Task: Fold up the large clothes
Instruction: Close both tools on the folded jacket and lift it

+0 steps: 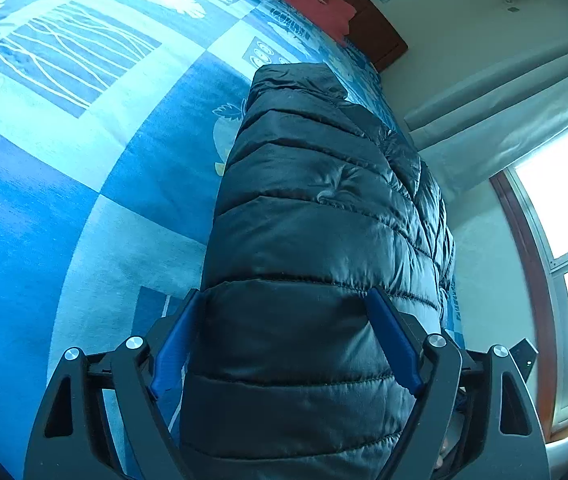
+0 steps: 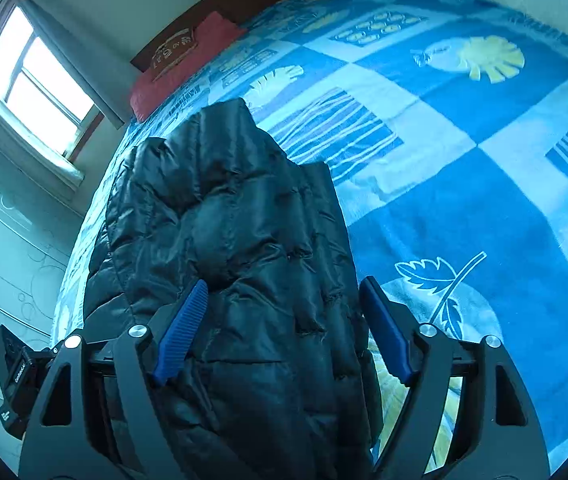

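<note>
Jacket (image 1: 316, 220): black, quilted, puffy, lying lengthwise on the blanket (image 1: 83, 168) near the bed edge on the window (image 2: 35, 76) side, already narrowed into a long strip, far end pointing toward the red pillow (image 2: 187, 64). Looks light and soft, full of air, likely springy, so folds probably rebound unless pressed flat. Shiny shell, probably slippery; best gripped deep, across a stitched seam or at a corner of the near hem, not on a smooth puff. Left gripper (image 1: 288, 336) astride the near end, jaws spread wide, blue pads (image 1: 394, 344) beside the fabric without pinching it. Right gripper (image 2: 284, 328) likewise spread over the same near end, one pad (image 2: 181, 332) resting on the quilting, the other at the strip's edge. No containers in view.
</note>
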Available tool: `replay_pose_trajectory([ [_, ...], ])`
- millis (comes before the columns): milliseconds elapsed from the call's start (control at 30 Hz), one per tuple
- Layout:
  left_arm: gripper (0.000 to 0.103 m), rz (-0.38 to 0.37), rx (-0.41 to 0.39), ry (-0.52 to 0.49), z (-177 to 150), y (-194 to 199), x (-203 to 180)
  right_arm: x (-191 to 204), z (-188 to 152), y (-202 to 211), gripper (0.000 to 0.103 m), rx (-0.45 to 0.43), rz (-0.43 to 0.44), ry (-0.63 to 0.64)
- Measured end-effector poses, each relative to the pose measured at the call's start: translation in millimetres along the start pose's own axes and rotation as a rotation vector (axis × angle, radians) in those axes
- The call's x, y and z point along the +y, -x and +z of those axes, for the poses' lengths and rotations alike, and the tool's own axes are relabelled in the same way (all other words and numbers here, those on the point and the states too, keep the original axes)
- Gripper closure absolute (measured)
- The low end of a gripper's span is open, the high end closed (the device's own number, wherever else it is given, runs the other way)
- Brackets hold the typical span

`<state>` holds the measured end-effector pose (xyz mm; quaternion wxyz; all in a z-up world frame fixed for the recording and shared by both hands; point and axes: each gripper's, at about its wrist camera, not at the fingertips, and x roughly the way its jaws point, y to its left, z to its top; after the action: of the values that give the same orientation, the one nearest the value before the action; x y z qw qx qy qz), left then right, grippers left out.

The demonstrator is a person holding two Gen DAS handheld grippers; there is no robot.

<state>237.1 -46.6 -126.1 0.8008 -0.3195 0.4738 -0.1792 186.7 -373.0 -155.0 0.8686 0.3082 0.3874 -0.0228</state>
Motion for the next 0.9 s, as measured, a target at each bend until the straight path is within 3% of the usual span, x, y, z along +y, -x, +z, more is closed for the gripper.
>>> replay_pose_trajectory([
  [267, 0.015, -0.043, 0.039, 0.074, 2, -11, 13, -17, 0, -18, 0.014, 0.039, 0.061, -0.064],
  [467, 0.012, -0.056, 0.052, 0.073, 3, -20, 12, -29, -2, -31, 0.013, 0.079, 0.177, -0.105],
  [833, 0.01, -0.129, 0.11, 0.102, 8, -34, 26, -23, 2, -39, 0.013, 0.099, 0.216, -0.076],
  [900, 0.011, -0.13, 0.118, 0.094, 9, -36, 29, -22, 3, -41, 0.017, 0.1, 0.212, -0.069],
])
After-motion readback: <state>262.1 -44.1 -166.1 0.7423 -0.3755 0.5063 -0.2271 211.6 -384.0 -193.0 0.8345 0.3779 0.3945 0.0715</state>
